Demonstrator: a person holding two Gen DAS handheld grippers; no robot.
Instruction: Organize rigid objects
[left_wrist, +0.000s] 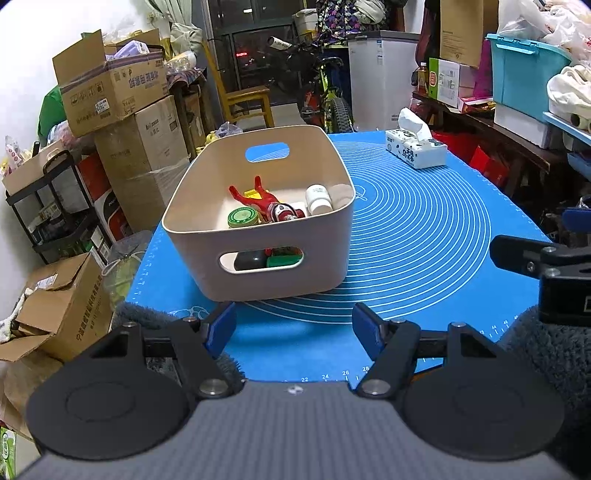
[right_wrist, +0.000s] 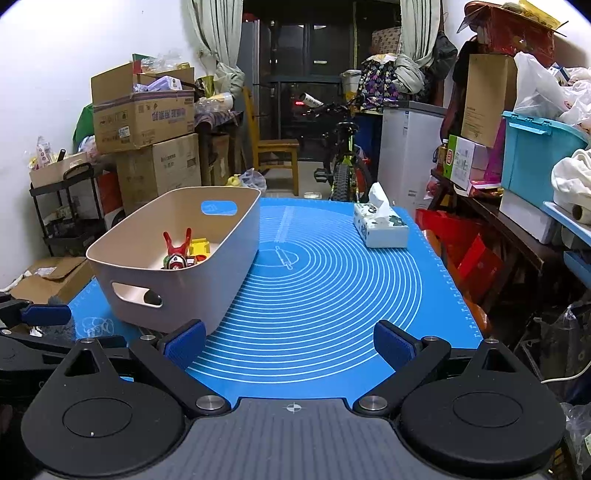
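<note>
A beige plastic bin (left_wrist: 207, 254) stands on the blue mat (left_wrist: 424, 236), also in the right wrist view (right_wrist: 229, 266). Inside lie a red toy figure (left_wrist: 269, 205), a green-lidded jar (left_wrist: 242, 218), a white bottle (left_wrist: 318, 199) and a yellow block (right_wrist: 199, 246); a dark object and a green one show through the near handle slot. My left gripper (left_wrist: 295, 334) is open and empty, just in front of the bin. My right gripper (right_wrist: 290, 345) is open and empty over the mat, right of the bin. Part of the right gripper (left_wrist: 532, 258) shows at the left view's right edge.
A tissue box (left_wrist: 415, 147) sits at the mat's far right corner (right_wrist: 380, 225). Stacked cardboard boxes (left_wrist: 122, 110) and a black cart stand left of the table. A bicycle (right_wrist: 343, 162), a chair and a white freezer stand behind. Shelves with a teal bin (right_wrist: 535, 155) line the right.
</note>
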